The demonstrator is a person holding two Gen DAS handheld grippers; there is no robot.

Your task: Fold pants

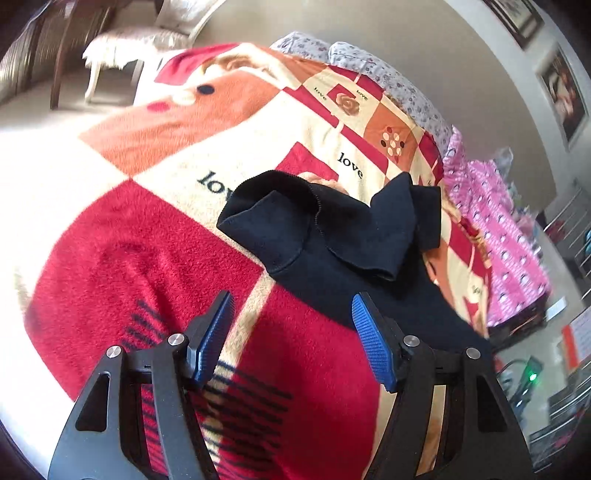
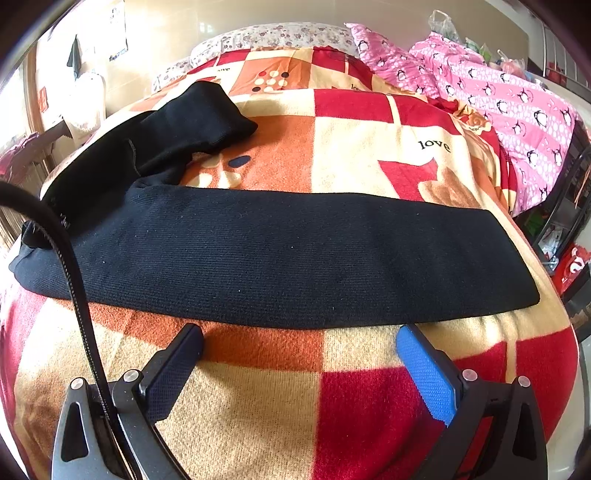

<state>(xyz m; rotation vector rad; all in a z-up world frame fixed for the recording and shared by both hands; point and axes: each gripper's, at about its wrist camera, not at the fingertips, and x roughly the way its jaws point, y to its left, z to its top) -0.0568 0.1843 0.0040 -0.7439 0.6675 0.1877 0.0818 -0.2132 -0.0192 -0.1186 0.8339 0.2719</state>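
Note:
Black pants (image 2: 280, 251) lie on a red, orange and cream patchwork blanket (image 2: 258, 398) on a bed. One leg stretches flat from left to right in the right wrist view; the other leg is bunched up at the far left. In the left wrist view the pants (image 1: 332, 251) lie rumpled just ahead and right of the fingers. My left gripper (image 1: 291, 317) is open and empty above the blanket (image 1: 129, 258), near the pants' edge. My right gripper (image 2: 299, 343) is open and empty, just short of the flat leg's near edge.
A pink penguin-print quilt (image 2: 498, 96) is heaped along the bed's right side. Floral pillows (image 2: 280, 35) lie at the head. A white chair (image 1: 122, 51) stands beyond the bed. A black cable (image 2: 70, 273) crosses the left of the right wrist view.

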